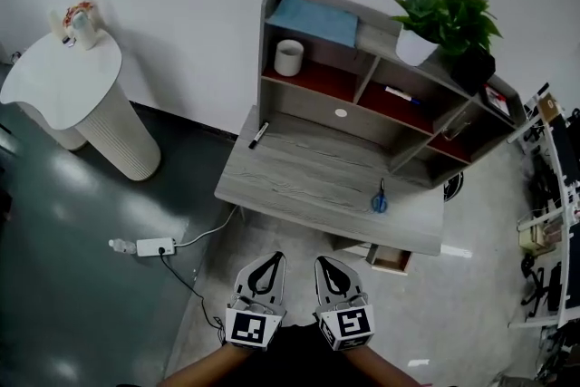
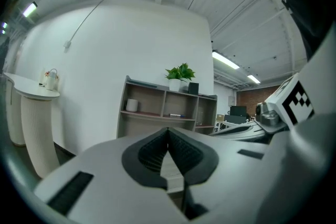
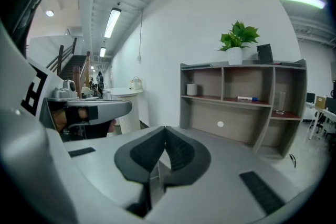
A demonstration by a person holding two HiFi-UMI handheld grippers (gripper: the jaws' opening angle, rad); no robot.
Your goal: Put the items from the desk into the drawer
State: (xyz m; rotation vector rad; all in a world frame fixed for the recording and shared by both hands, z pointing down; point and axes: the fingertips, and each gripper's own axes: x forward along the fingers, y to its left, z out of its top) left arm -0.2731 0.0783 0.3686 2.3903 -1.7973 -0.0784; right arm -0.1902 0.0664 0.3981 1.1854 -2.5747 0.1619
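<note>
A grey wooden desk (image 1: 308, 181) with a shelf unit stands ahead of me. On its top lie a black marker (image 1: 258, 135) at the left edge and blue-handled scissors (image 1: 379, 198) at the right. A white cup (image 1: 288, 57) and a blue-capped pen (image 1: 400, 94) sit in the shelf compartments. Under the desk's right side a small drawer (image 1: 389, 259) stands pulled out. My left gripper (image 1: 274, 255) and right gripper (image 1: 321, 260) hang side by side short of the desk's front edge, both shut and empty. The desk and shelf (image 2: 164, 107) (image 3: 244, 105) show beyond the jaws in both gripper views.
A white ribbed pedestal table (image 1: 77, 95) with a small object on it stands to the left. A power strip (image 1: 152, 246) and its cable lie on the floor near the desk's left corner. A potted plant (image 1: 433, 23) tops the shelf. Chairs and racks (image 1: 548, 222) crowd the right edge.
</note>
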